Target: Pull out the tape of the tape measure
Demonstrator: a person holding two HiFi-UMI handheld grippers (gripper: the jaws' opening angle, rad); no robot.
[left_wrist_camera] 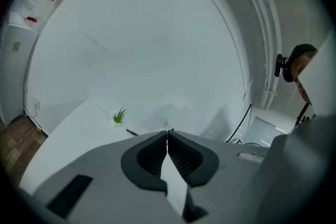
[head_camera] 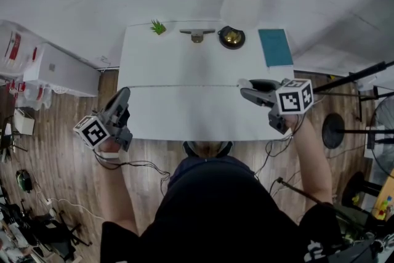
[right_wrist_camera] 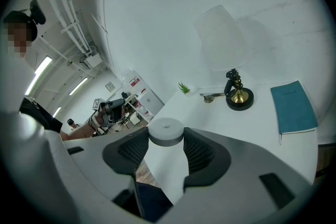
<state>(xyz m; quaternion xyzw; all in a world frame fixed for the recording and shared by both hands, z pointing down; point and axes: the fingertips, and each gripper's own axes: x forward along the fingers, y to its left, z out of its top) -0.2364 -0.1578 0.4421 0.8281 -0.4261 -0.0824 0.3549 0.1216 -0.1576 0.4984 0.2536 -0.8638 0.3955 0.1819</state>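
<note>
1 tape measure [right_wrist_camera: 166, 129], a round grey disc with a white top, is being gripped between the pads of the right tongs [head_camera: 247, 88], which are being held over the right part of the white counter [head_camera: 178, 108]. The left tongs [left_wrist_camera: 168, 136] are being held closed, tips together, off the counter's front left corner, well apart from the tape measure. Along the far edge, 1 small green plant [head_camera: 158, 26], 1 small metal object [head_camera: 197, 34], 1 white-shaded lamp [head_camera: 233, 37] and 1 teal notebook [head_camera: 275, 47] are being shown.
</note>
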